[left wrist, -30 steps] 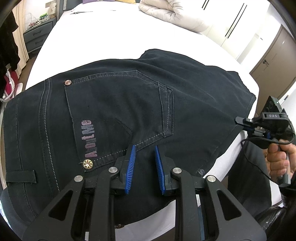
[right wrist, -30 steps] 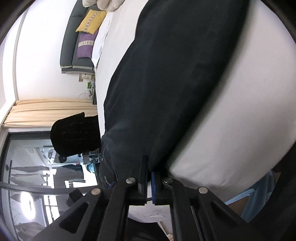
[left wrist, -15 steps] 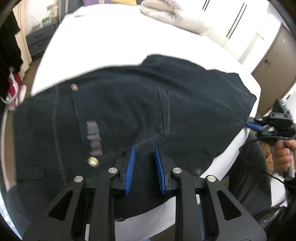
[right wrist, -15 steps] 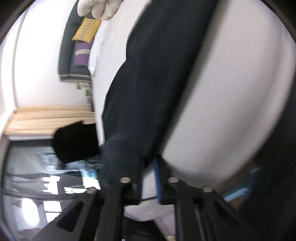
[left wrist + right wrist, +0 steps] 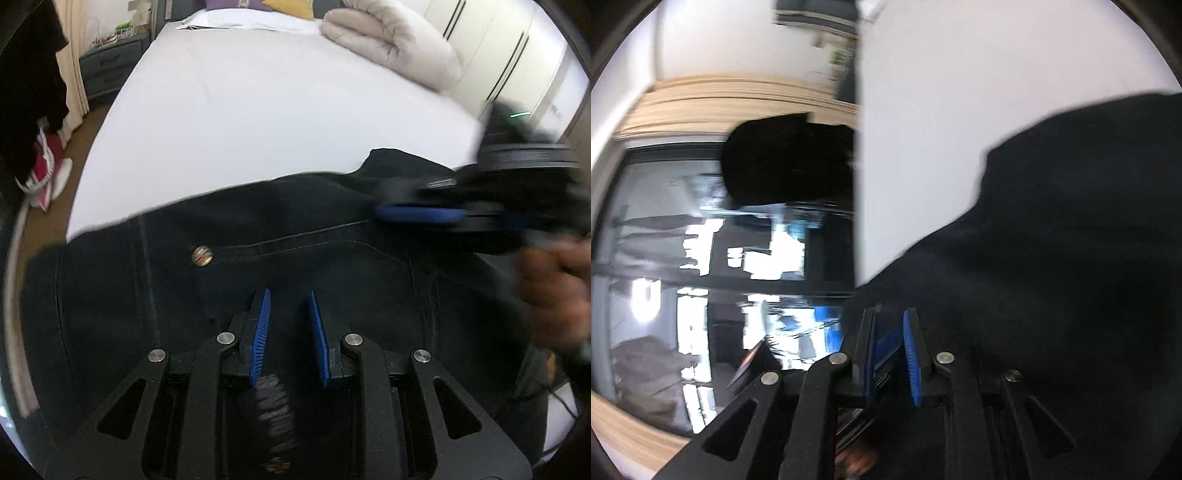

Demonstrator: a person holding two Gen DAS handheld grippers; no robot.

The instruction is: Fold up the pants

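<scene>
The pants [image 5: 332, 266] lie flat across the near edge of the bed [image 5: 258, 110], dark denim on a white sheet, back side up: a back pocket [image 5: 332, 291] and a brass rivet [image 5: 202, 255] at its corner show in the left wrist view. From the way they lie, wide and short, they look already doubled at least once, though the layers themselves cannot be made out

The left gripper [image 5: 289, 325] hangs over the pocket, pointing steeply down, its blue pads a narrow gap apart with only the flat cloth showing beyond them; nothing is pinched. The right gripper [image 5: 891, 332] is badly blurred in both views. Its pads also stand a little apart, and no cloth can be seen caught between them. In the left wrist view it sits over the far right part of the pants, near the edge that meets the sheet, with the person's hand [image 5: 554, 295] behind it

My reading is that this is a pause between folds: both grippers are free and being placed for a new hold. The next move calls for each gripper to come down on an edge of the pants, one per side, and close on every layer there, not just the top one, so that the stack lifts together. The two holds should be level with each other, or the fold will come out skewed. Denim this thick needs a firm bite to hold
</scene>
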